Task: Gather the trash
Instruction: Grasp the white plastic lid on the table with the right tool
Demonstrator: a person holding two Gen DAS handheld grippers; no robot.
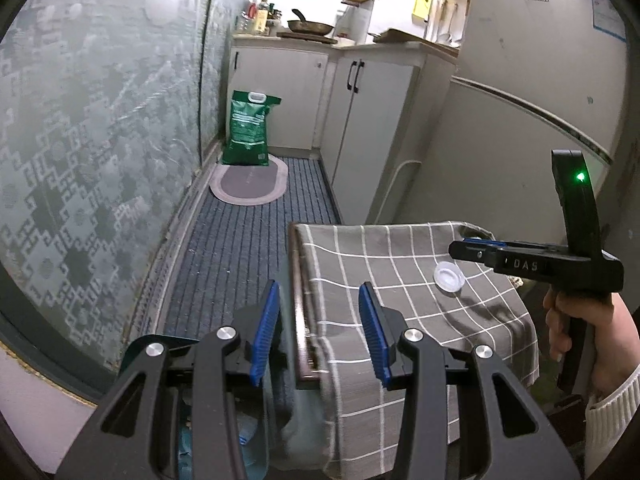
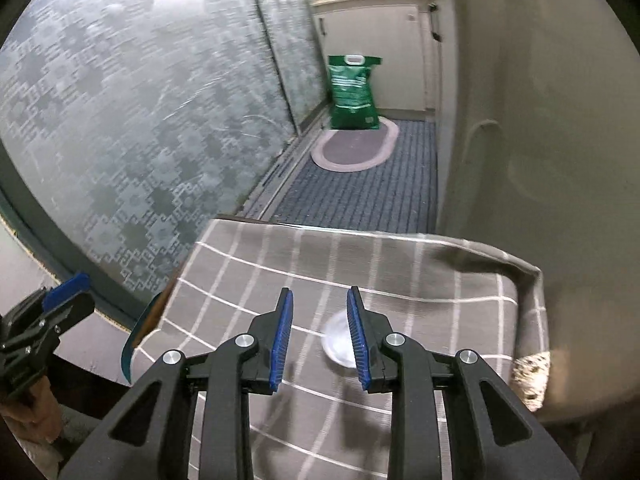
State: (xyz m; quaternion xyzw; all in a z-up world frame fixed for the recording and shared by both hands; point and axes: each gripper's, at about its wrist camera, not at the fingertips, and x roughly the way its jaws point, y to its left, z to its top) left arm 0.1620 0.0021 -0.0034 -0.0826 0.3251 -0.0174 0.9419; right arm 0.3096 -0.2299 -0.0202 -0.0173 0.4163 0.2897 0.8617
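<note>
Right wrist view: the right hand-held gripper (image 2: 320,336), jaws narrowly parted and empty, hovers over a clear plastic lid (image 2: 338,340) at lower centre on the cloth-covered worktop (image 2: 400,272), lined up to collect it.

A narrow home kitchen was shown. A frying pan (image 1: 310,26) and bottles (image 1: 260,12) were seen on a countertop (image 1: 404,46) above white cabinet doors (image 1: 372,120) with dark handles. A white two-door refrigerator (image 1: 532,92) was set beside the cabinets. A green handled sack (image 1: 250,128) was stood at the far end of a striped blue runner (image 1: 248,248), touching an oval mat (image 1: 250,184). A patterned frosted-glass sliding door (image 1: 100,152) was seen along one side, and a small table under a checked grey tablecloth (image 1: 400,280) nearby.
</note>
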